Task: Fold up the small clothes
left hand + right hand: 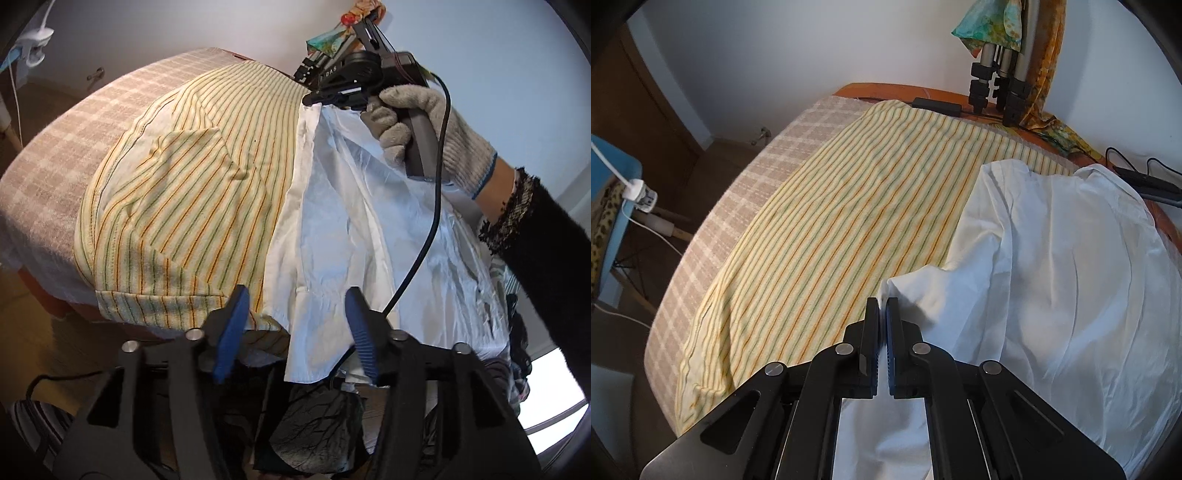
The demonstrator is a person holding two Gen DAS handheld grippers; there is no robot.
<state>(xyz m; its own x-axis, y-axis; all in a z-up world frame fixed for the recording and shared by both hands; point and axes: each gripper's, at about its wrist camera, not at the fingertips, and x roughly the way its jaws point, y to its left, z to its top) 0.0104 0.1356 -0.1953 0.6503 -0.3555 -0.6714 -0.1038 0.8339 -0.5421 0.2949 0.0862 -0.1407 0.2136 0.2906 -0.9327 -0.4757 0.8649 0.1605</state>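
A white garment [369, 229] lies partly spread over a yellow striped garment [192, 192] on the table. My left gripper [295, 299] is open, its blue pads on either side of the white garment's near edge, not closed on it. My right gripper [883, 301] is shut on an edge of the white garment [1052, 288] and holds it raised above the striped garment [831, 229]. In the left wrist view the right gripper [314, 99] shows at the far end, held by a gloved hand, with the white cloth hanging from its tip.
A beige checked cloth [713, 236] covers the table. Tripod legs [997, 85], a colourful scarf [990, 22] and black cables with a power brick [936, 103] stand at the far edge. A blue chair [605, 221] with a white charger stands at the left.
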